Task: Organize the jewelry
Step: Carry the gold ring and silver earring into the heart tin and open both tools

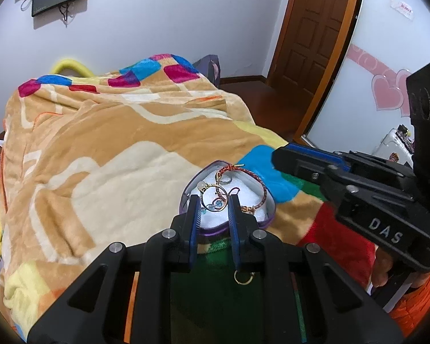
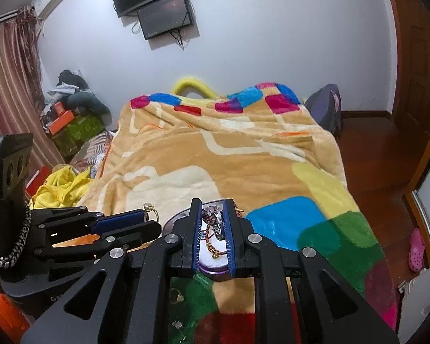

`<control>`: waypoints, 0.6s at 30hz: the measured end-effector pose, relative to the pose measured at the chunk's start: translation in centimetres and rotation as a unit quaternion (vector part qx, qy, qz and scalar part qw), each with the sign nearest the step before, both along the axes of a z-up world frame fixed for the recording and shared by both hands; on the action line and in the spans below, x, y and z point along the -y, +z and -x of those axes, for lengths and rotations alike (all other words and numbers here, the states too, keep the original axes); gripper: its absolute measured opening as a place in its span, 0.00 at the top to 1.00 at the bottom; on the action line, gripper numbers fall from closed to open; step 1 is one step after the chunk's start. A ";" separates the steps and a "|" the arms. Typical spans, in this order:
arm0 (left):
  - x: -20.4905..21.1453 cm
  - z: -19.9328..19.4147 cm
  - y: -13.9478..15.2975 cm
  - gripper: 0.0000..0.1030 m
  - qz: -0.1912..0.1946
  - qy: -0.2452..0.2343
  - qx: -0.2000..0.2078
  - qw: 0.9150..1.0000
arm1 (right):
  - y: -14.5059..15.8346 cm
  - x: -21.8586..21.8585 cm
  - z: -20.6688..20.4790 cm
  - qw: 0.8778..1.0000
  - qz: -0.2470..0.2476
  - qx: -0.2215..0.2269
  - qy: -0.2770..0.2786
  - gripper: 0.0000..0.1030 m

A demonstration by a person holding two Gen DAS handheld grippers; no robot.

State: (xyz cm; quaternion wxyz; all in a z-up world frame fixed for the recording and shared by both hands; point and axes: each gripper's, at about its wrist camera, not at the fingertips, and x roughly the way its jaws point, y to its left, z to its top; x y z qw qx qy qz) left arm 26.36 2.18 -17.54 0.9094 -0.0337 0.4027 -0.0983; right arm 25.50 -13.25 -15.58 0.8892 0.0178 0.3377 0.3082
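Altogether one purple jewelry box (image 1: pixel 267 213), two loose rings (image 2: pixel 176 295) nearby.

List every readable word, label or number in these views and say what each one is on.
"DAS": white letters on the black body of the right hand-held gripper, seen from the left wrist view.
"Ge...": partial pale lettering low on the left hand-held gripper; the rest is cut off.
Red print on the white wall sticker: too blurred to read.
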 end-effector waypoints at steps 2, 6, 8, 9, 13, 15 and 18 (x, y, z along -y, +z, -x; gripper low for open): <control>0.1 -0.7 -0.7 0.82 -0.003 -0.002 -0.009 1.000 | -0.6 -0.2 -0.6 1.000 0.004 -0.010 0.002 0.87; 0.0 -1.6 -1.9 0.82 -0.003 -0.005 -0.025 1.000 | -1.7 -0.5 -1.4 1.000 0.011 -0.029 0.005 0.87; 0.0 -2.0 -2.3 0.82 -0.002 -0.006 -0.032 0.999 | -1.9 -0.5 -1.6 0.999 0.012 -0.035 0.007 0.87; -0.1 -2.1 -2.5 0.82 -0.001 -0.007 -0.033 0.999 | -2.0 -0.5 -1.7 0.999 0.012 -0.036 0.007 0.87; -0.1 -2.5 -2.7 0.82 0.003 -0.010 -0.038 0.999 | -2.2 -0.5 -2.0 0.999 0.015 -0.043 0.010 0.87; -0.1 -2.7 -2.8 0.82 0.004 -0.013 -0.039 0.999 | -2.3 -0.5 -2.1 0.999 0.017 -0.045 0.011 0.87; -0.1 -2.7 -2.9 0.82 0.005 -0.016 -0.045 0.999 | -2.5 -0.7 -2.2 0.998 0.020 -0.052 0.018 0.87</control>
